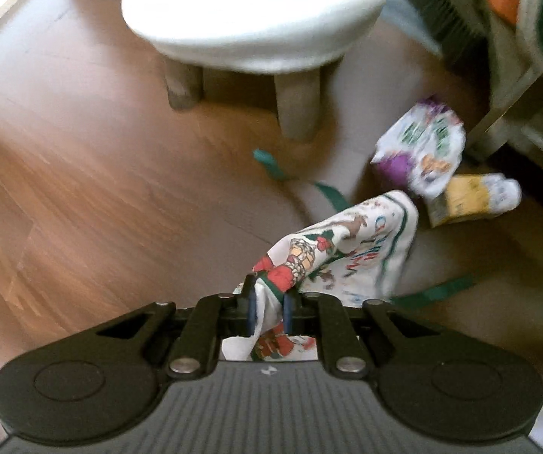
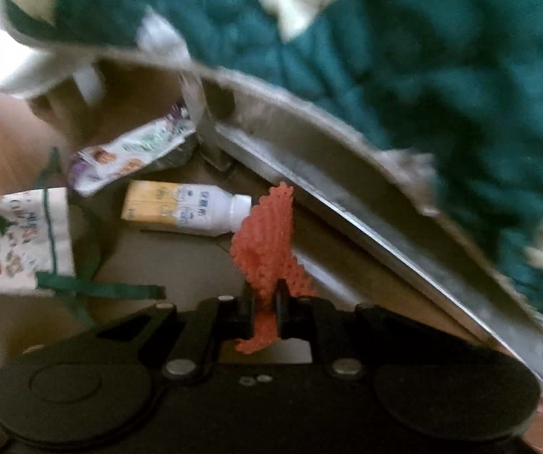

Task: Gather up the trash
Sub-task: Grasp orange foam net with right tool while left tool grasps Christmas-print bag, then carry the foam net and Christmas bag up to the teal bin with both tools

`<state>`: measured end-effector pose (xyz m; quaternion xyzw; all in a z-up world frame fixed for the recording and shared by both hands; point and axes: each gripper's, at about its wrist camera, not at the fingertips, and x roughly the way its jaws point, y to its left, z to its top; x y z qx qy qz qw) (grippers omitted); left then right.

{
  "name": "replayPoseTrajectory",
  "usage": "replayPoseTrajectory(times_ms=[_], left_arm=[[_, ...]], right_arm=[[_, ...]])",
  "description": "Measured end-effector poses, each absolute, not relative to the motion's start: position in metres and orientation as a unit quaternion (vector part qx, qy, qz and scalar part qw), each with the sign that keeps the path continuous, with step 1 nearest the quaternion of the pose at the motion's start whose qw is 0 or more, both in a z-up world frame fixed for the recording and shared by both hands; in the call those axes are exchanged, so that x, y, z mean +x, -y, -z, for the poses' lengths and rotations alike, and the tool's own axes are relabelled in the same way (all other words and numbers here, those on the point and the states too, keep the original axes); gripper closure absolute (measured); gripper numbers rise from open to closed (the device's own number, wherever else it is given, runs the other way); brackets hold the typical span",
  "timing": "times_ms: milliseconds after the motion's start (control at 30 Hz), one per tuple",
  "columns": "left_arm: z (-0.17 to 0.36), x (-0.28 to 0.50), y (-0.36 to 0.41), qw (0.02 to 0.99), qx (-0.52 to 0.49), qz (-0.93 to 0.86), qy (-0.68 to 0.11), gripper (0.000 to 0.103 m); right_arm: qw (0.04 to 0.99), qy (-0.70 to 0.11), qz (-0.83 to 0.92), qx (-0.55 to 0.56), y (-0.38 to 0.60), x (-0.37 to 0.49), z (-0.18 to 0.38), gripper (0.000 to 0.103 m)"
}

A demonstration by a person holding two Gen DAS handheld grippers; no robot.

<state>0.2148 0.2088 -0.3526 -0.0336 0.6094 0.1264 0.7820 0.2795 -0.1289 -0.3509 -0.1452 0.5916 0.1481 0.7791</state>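
My left gripper is shut on the rim of a white cloth bag with a Christmas print, which hangs from its pads above the floor; green drawstrings trail from it. The same bag shows at the left of the right wrist view. My right gripper is shut on an orange-red net that stands up between its fingers. On the floor lie a purple and white snack packet and a yellow and white bottle on its side.
A white round stool on wooden legs stands on the wood floor ahead. A metal-framed piece of furniture draped with a green and cream quilt fills the right side. All is blurred.
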Motion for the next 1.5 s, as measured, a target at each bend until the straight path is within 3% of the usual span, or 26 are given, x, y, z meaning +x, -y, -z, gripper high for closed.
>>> replayPoseTrajectory(times_ms=[533,933,1500], left_arm=[[0.136,0.209,-0.181,0.895,-0.038,-0.103,-0.432,0.092],[-0.025,0.192,-0.106,0.957,-0.023,-0.011,-0.289,0.091],[-0.183,0.224,-0.010,0.985,0.023,0.058,-0.164,0.091]], right_arm=[[0.862,-0.472,-0.168,-0.078,0.177,0.208,0.136,0.094],[0.911,-0.358,-0.194,-0.068,0.201,0.156,-0.019,0.094],[0.957,-0.222,-0.177,-0.068,0.237,0.170,-0.162,0.094]])
